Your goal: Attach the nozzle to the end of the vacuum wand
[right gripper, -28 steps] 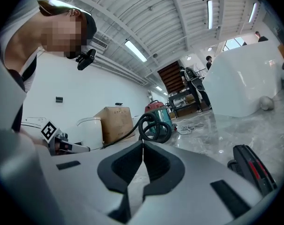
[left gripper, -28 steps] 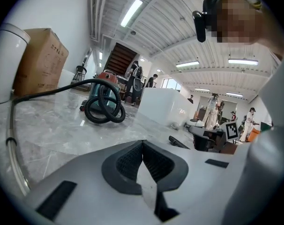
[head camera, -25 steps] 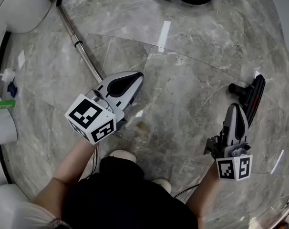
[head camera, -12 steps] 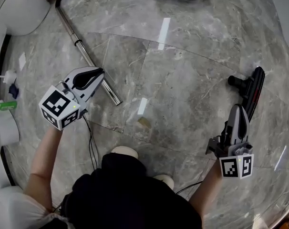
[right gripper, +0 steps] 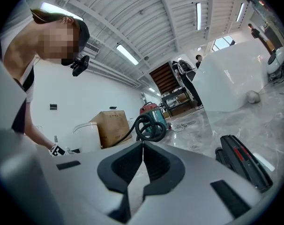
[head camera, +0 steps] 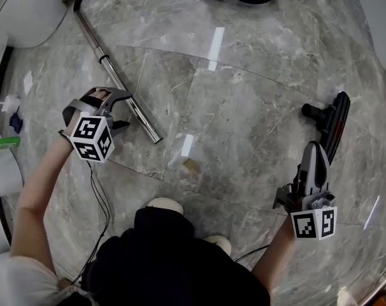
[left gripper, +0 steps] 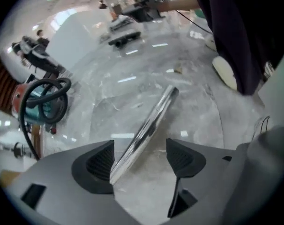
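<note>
We see the vacuum wand (head camera: 114, 75) (left gripper: 151, 121) as a shiny chrome tube with a collar part way along. It lies flat on the grey marble floor (head camera: 244, 107) and runs slanted from the upper left down towards the middle, where its open end is free. The nozzle (head camera: 331, 123) (right gripper: 242, 161) is a long black brush head with a red strip and a short round neck. It lies on the same floor at the right side, well apart from the wand and not attached to it.
</note>
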A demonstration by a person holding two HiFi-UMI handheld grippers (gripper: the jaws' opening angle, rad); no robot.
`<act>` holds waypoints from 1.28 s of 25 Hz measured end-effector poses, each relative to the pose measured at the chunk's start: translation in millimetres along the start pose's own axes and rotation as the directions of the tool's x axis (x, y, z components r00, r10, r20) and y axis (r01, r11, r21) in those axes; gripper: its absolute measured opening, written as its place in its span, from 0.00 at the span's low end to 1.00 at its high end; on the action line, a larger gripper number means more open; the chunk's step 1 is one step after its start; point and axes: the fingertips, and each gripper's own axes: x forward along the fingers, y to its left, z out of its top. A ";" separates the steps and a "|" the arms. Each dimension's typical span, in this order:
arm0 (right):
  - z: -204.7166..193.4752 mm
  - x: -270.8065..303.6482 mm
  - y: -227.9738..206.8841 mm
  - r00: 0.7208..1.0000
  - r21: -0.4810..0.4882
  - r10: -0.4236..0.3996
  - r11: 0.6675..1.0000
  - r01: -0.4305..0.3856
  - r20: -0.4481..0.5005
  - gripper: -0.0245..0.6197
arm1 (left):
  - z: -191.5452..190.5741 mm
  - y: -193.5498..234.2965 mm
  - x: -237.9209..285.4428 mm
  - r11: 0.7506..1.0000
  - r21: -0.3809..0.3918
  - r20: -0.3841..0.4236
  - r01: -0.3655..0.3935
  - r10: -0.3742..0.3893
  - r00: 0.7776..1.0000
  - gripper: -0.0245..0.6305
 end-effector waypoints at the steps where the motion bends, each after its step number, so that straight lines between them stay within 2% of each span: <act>1: -0.3 -1.0 -0.8 1.000 0.001 -0.003 1.000 0.003 -0.001 0.06 | -4.9 -2.1 7.1 0.998 0.059 -0.033 0.018 -0.016 0.999 0.54; 5: -1.1 -3.4 -3.8 1.000 0.001 -0.010 1.000 0.010 -0.004 0.06 | -16.3 -3.0 30.0 0.983 0.155 -0.098 0.099 -0.084 0.992 0.55; 10: -2.8 -4.6 -3.2 1.000 0.002 -0.014 1.000 0.014 -0.004 0.06 | -13.4 6.0 52.8 0.957 0.250 -0.129 0.144 -0.114 0.985 0.55; 14: -3.1 -4.9 -2.5 1.000 0.002 -0.016 1.000 0.016 -0.005 0.06 | -8.8 5.9 60.5 0.938 0.278 -0.159 0.207 -0.168 0.973 0.55; 18: -0.7 -6.0 -3.7 1.000 0.012 -0.023 1.000 0.023 0.009 0.06 | -9.4 3.4 62.6 0.923 0.285 -0.140 0.260 -0.228 0.963 0.55; 20: -1.4 -5.4 -3.1 1.000 0.013 -0.022 1.000 0.022 0.010 0.06 | -9.2 -0.2 63.1 0.899 0.320 -0.143 0.298 -0.265 0.954 0.54; 22: -2.7 -4.3 -2.9 1.000 0.014 -0.022 1.000 0.022 0.010 0.06 | -9.0 -5.7 63.0 0.863 0.374 -0.165 0.338 -0.297 0.940 0.46; 23: -3.1 -3.5 -2.9 1.000 0.016 -0.023 1.000 0.022 0.012 0.06 | -8.8 -7.5 62.9 0.851 0.391 -0.172 0.350 -0.306 0.936 0.44; 25: -3.7 -1.5 -2.6 1.000 0.024 -0.020 1.000 0.020 0.017 0.06 | -9.1 -8.3 62.6 0.848 0.391 -0.164 0.358 -0.318 0.934 0.44; 27: -5.1 0.5 -1.1 1.000 0.032 -0.014 0.999 0.014 0.019 0.06 | -9.7 -8.5 61.0 0.856 0.374 -0.144 0.357 -0.327 0.934 0.41; 30: -8.0 1.2 0.9 1.000 0.031 -0.011 0.999 0.010 0.009 0.06 | -11.1 -10.2 59.3 0.866 0.355 -0.133 0.353 -0.327 0.936 0.33; 32: -8.9 -0.1 0.9 1.000 0.033 -0.013 0.999 0.012 0.007 0.06 | -12.4 -11.4 60.0 0.864 0.361 -0.142 0.352 -0.322 0.936 0.30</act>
